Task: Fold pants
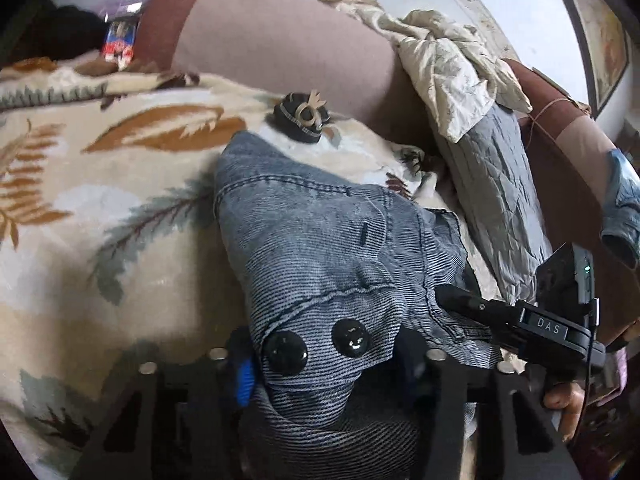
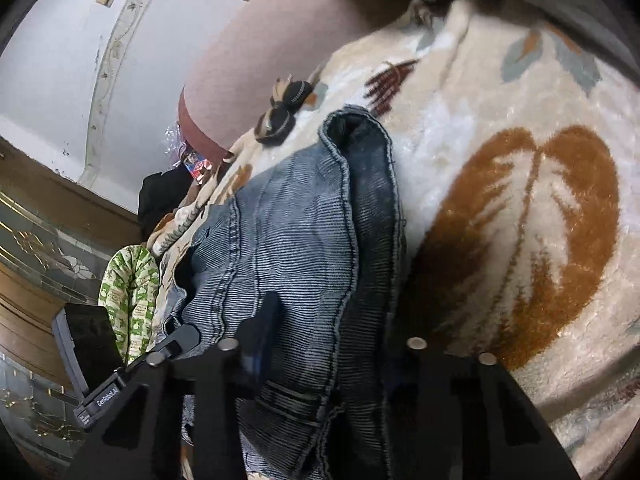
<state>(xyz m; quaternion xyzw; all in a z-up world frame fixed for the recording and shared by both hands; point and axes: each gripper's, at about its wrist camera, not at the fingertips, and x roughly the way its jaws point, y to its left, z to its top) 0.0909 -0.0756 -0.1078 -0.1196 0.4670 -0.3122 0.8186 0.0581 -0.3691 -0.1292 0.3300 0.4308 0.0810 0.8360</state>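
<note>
Two hand-held black two-finger grippers are working on a pair of faded blue-grey denim pants [image 1: 320, 248] that is lying bunched on a cream plush blanket with brown and grey-green leaf print [image 1: 100, 184], its far end reaching toward the blanket's far edge where a small rolled pair of black and tan socks [image 1: 302, 120] is sitting against the pinkish-brown upholstered backrest [image 1: 280, 40]. In the left wrist view the left gripper [image 1: 332, 364] is closing on the waistband end, the part with two shiny black buttons [image 1: 286, 352], and the denim is filling the gap between its fingers, so I judge it clamped on the cloth. In the right wrist view the right gripper [image 2: 320, 360] is sitting over a thick doubled fold of the same denim, with cloth bulging up between its fingers; it looks clamped on that fold, though the pads themselves are hidden under the fabric. The right gripper is also showing at the right edge of the left view, its dark fingers pressing into the denim beside the left one. A grey quilted pillow [image 1: 492, 208] is leaning at the blanket's right edge. Denim like this is likely handling as heavy, limp but fairly thick cloth: it will be sagging between grips, not slipping easily, and not fragile. Holding the firm stitched waistband and seams seems the safest, since loose single layers would be pulling out and dragging on the plush.
</note>
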